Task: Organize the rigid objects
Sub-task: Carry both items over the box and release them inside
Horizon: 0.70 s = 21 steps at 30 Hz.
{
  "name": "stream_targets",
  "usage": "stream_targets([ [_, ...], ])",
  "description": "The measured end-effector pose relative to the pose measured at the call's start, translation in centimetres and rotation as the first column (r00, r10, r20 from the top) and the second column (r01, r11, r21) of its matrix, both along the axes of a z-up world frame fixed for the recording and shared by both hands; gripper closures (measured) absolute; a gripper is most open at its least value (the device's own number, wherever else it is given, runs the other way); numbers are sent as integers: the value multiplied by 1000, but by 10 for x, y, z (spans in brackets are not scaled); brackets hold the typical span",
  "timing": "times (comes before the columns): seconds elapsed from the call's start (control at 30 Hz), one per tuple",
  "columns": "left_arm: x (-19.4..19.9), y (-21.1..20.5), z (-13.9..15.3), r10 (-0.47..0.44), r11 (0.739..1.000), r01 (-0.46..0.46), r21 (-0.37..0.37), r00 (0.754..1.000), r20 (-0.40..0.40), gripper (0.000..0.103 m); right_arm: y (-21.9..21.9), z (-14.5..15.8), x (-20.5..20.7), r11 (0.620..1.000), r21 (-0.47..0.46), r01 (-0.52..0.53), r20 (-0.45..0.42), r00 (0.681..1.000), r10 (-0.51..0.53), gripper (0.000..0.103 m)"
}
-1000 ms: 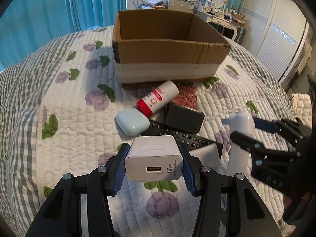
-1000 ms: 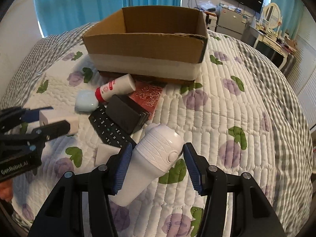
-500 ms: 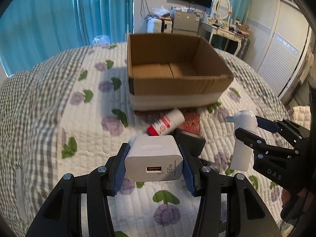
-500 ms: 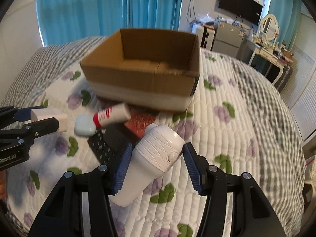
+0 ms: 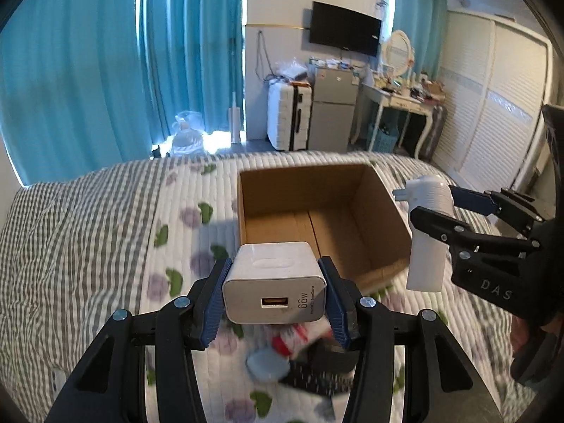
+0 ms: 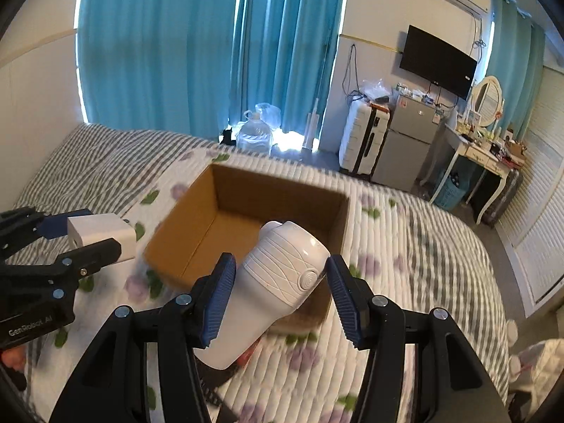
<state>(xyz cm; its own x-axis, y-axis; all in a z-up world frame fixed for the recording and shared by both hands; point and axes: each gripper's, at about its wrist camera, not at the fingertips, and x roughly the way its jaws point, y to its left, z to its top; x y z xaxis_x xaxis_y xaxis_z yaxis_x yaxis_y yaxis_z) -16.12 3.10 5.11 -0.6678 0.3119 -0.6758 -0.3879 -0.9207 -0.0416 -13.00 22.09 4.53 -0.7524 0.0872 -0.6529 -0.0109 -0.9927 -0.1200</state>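
Charger (image 5: 274,282) clamped in L gripper (image 5: 275,303); R gripper (image 6: 280,296) grips white bottle (image 6: 271,292) near box (image 5: 317,218).

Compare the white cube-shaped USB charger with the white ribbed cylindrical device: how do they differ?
The white cube-shaped USB charger is boxy with a USB port and "66W" print; the white ribbed cylindrical device is long, rounded and has a round button. The charger sits level in the left gripper; the device tilts in the right gripper. Both are white, held above the bed.
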Motion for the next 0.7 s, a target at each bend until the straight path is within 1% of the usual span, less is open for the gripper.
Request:
stream_targets([
  [0.1, -19, 6, 1, 14, 1000, -13, 4, 1000, -18, 52, 8, -2, -29, 1000, 15, 6, 15, 1000, -6, 49],
  [0.17, -32, 14, -3, 20, 1000, -20, -14, 999, -28, 52, 17, -13, -51, 1000, 22, 15, 31, 999, -16, 49],
  [0.3, -51, 32, -15, 0, 998, -3, -62, 999, -47, 52, 42, -52, -89, 998, -11, 59, 121, 991, -57, 49],
  [0.4, -64, 44, -27, -22, 998, 20, -58, 999, -32, 52, 51, -71, -99, 998, -16, 61, 147, 987, -58, 49],
  [0.5, -72, 53, -41, -30, 998, 29, -51, 999, -17, 52, 53, -77, -103, 999, 6, 43, 103, 994, -43, 48],
  [0.53, -76, 58, -45, -34, 998, 33, -48, 999, -10, 52, 55, -76, -103, 1000, -2, 30, 88, 996, -29, 43],
  [0.57, -76, 61, -49, -36, 998, 35, -47, 999, -4, 52, 57, -77, -103, 999, -8, 31, 86, 996, -30, 34],
  [0.6, -77, 63, -51, -38, 998, 38, -47, 999, 0, 52, 60, -77, -105, 999, -11, 45, 84, 995, -44, 31],
  [0.7, -83, 72, -58, -47, 998, 47, -52, 999, 3, 52, 68, -75, -104, 997, -54, 61, 58, 997, -58, 31],
])
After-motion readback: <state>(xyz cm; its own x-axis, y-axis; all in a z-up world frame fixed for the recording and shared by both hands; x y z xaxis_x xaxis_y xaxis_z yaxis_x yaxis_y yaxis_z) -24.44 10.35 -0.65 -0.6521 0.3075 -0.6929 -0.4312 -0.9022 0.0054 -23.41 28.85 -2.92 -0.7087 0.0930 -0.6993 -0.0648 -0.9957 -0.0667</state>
